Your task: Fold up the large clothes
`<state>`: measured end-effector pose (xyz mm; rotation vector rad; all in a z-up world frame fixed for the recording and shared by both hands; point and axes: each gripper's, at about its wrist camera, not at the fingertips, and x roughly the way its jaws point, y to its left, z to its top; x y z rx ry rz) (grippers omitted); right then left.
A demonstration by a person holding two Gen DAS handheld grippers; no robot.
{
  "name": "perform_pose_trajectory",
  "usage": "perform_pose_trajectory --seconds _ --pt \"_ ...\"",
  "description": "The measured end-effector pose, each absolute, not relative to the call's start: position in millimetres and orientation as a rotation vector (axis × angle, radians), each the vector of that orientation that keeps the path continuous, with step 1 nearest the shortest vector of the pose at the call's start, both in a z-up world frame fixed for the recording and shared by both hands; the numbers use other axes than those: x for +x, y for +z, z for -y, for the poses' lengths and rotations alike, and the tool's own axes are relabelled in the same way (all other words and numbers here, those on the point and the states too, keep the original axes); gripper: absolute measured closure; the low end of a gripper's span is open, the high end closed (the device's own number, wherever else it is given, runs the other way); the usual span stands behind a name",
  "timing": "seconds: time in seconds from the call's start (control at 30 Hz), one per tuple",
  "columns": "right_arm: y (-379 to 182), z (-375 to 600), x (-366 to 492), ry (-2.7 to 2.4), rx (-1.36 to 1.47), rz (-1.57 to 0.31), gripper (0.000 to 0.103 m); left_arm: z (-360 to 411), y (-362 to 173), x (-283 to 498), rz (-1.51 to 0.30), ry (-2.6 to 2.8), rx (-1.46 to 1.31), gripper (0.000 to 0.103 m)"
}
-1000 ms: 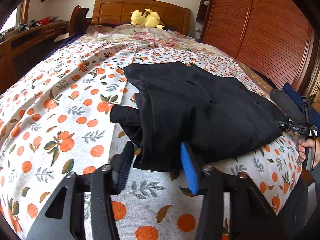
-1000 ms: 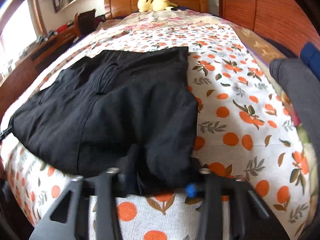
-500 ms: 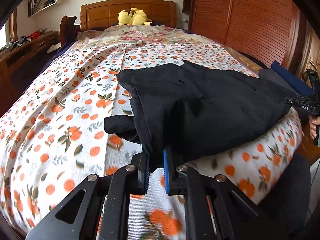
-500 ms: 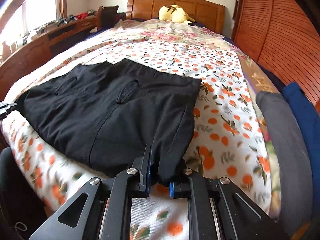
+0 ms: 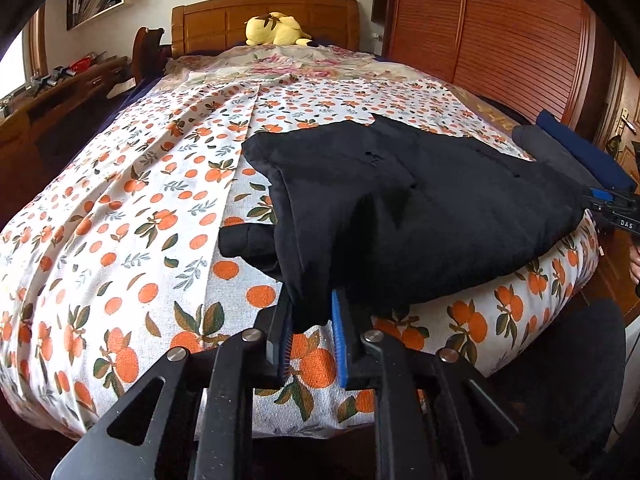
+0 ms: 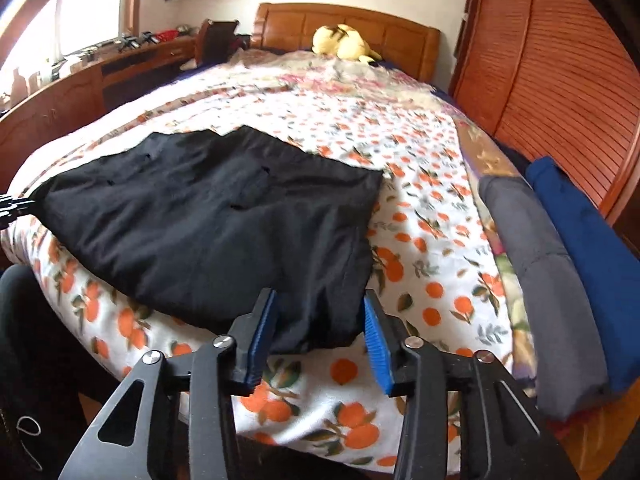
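A black garment (image 5: pixel 420 216) lies folded near the foot of the bed (image 5: pixel 120 208), which has an orange-print sheet. My left gripper (image 5: pixel 311 300) holds the garment's near left corner at the bed's edge. Its jaws are opening and the bunched cloth still fills the gap between the blue pads. My right gripper (image 6: pixel 319 296) is at the garment's (image 6: pixel 224 220) near right corner. Its jaws are opening too: the pads stand apart and the hem lies loose between them, unpressed. Each gripper also shows small at the other view's side edge: the right gripper (image 5: pixel 612 204) and the left gripper (image 6: pixel 10 204).
A folded grey garment (image 6: pixel 540 280) and a blue garment (image 6: pixel 592 248) lie along the bed's right side. A yellow plush toy (image 5: pixel 276 30) rests by the wooden headboard (image 5: pixel 224 20). A slatted wooden wardrobe (image 5: pixel 520 40) stands to the right and a desk (image 6: pixel 80 80) to the left.
Both grippers closed on the garment's near corners and drew back towards the foot of the bed. The right one has since opened off the cloth, and the left one's gap has widened a little.
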<state>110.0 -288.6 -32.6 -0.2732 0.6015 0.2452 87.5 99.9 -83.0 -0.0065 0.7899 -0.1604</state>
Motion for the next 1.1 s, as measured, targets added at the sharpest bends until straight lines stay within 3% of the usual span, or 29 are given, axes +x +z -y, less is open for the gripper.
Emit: perform_pose_trajectory --seconds 0.03,0.1,0.23,0.3,0.47,0.77,1.1 --pt "-34 285 110 0.258 -0.269 -0.592 0.050 -101 -81 86 -0.783 -0.152 -0.006 0.079" --pt "-36 276 112 0.291 -0.255 -0.572 0.047 -104 -75 83 -0.765 -0.139 -0.016 0.062" --pt "-39 254 128 0.352 -0.231 -0.544 0.046 -111 -67 83 -0.761 -0.106 -0.039 0.051" --pt "-38 242 137 0.386 -0.225 -0.527 0.046 -114 -66 84 -0.765 -0.086 -0.045 0.024" --pt "-40 223 157 0.463 -0.215 -0.528 0.046 -117 -68 89 -0.769 -0.040 -0.061 0.023" --pt "-98 204 182 0.503 -0.277 -0.609 0.046 -118 -75 101 -0.781 0.005 -0.138 0.023" --pt "-107 203 176 0.499 -0.304 -0.577 0.046 -126 -95 125 -0.848 0.020 -0.312 0.023"
